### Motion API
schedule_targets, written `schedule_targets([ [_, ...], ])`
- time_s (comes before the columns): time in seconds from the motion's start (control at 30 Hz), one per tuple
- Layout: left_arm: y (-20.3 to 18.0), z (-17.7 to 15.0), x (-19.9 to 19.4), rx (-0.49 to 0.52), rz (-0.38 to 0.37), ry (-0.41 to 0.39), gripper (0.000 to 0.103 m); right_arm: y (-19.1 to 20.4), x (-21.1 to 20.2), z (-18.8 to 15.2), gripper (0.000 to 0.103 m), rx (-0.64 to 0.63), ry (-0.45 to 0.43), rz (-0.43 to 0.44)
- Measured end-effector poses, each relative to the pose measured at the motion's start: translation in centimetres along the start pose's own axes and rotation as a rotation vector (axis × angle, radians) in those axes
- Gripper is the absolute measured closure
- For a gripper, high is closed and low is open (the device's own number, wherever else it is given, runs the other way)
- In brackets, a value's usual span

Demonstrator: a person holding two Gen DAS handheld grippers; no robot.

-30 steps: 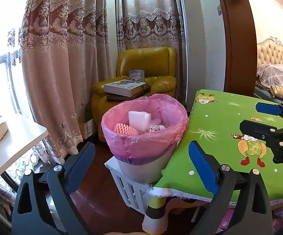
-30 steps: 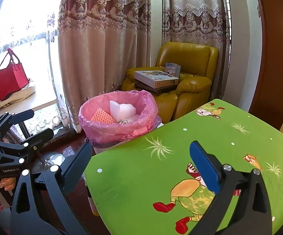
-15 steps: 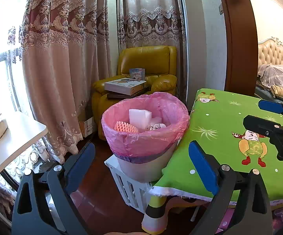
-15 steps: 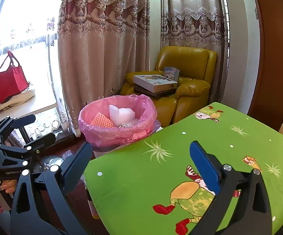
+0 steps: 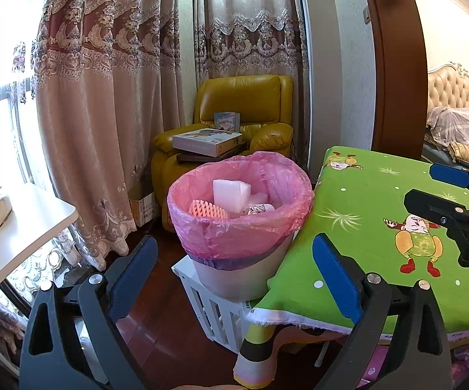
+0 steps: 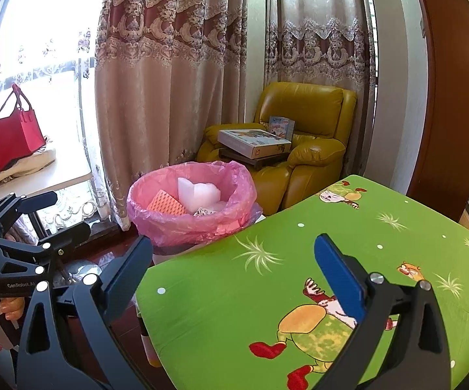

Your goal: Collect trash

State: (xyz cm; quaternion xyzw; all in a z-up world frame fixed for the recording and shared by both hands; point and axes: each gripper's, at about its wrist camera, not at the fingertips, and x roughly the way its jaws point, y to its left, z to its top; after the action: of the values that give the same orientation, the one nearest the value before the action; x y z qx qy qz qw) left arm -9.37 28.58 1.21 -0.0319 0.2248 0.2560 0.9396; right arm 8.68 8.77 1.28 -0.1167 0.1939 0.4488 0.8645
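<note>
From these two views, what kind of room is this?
Probably a home bedroom or sitting corner: a yellow leather armchair by long lace-trimmed curtains, a tufted headboard, and a pink-lined bin beside a green-clothed table.

Trash bin on crate, left of table, armchair behind

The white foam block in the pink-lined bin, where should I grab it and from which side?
Grip the white foam block across its upper edge, coming straight down from above. It stands upright, topmost among the trash, and the pink bin liner walls off every side. Either open hand-held gripper could likely span its thin faces.
</note>
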Motion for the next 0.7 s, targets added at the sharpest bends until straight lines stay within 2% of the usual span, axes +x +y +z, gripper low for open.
schedule_targets([
  [0.7,-0.13,-0.11,0.29,-0.002,-0.007,0.004,0.013,-0.12,0.23,0.11,0.006,0.003,0.002,0.006],
])
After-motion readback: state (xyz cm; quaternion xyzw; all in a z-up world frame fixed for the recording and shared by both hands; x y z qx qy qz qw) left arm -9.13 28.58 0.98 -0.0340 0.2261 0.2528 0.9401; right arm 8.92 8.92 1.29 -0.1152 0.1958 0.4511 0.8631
